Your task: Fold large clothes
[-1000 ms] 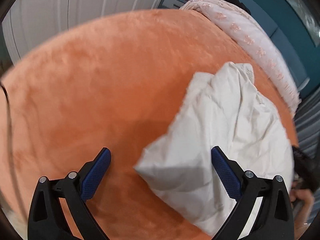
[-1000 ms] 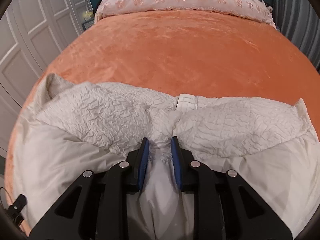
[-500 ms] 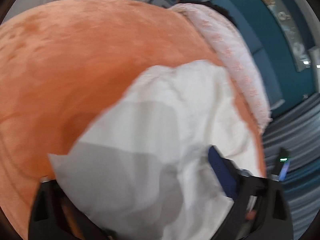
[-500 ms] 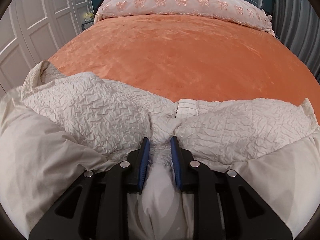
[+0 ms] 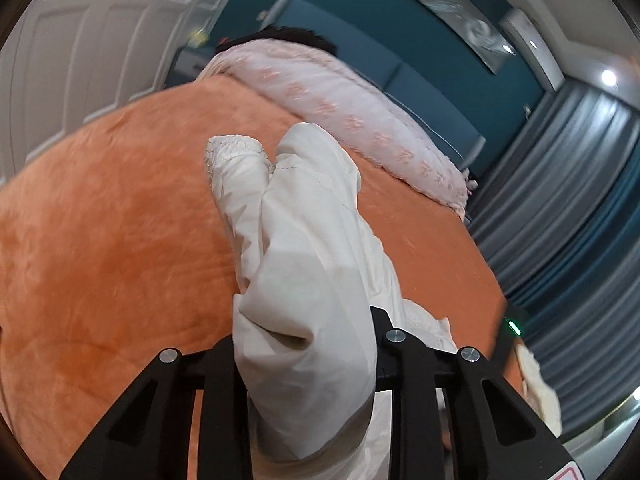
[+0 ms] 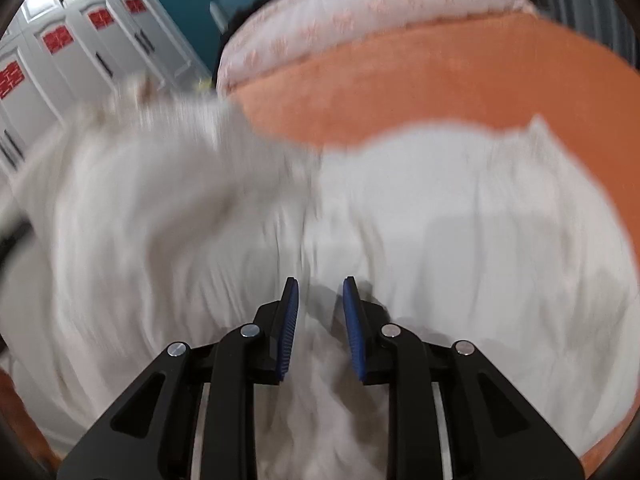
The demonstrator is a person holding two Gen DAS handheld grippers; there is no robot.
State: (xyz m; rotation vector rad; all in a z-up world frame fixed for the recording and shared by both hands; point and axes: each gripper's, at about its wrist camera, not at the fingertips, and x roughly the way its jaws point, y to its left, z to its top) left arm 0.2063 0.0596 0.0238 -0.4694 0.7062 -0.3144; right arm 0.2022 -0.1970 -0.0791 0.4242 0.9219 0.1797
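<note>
Two hand-held grippers work one cream garment (image 5: pixel 304 264) over an orange bedspread (image 5: pixel 112 240). At the bottom of the left wrist view, the left gripper (image 5: pixel 308 344) has its pads buried under a bunched fold of the cloth; its jaws are closing with fabric between them, and the fold drapes over the fingers toward the camera. From there the garment runs as a long band up the middle of the frame to a crinkle-textured end (image 5: pixel 234 150) near the centre, so its long axis lies almost straight ahead of this gripper. At the bottom centre of the right wrist view, heavily blurred, the right gripper (image 6: pixel 320 320) holds its blue pads (image 6: pixel 289 328) close together on a ridge of the same cloth (image 6: pixel 460 248), which spreads wide across the middle of the frame to both sides, crosswise to this gripper. Judged from both views, each hand sits at the near edge of the cloth, neither clearly nearer, and the coming fold turns on carrying these pinched edges away, toward the bare bedspread (image 6: pixel 440 88) that fills the upper part of the frame. Beyond it, a pale pink patterned bed cover (image 5: pixel 344 108) lies along the head of the bed, with white panelled doors (image 5: pixel 80 40) at upper left, a teal wall (image 5: pixel 360 28) behind and grey curtains (image 5: pixel 580 208) at right.
</note>
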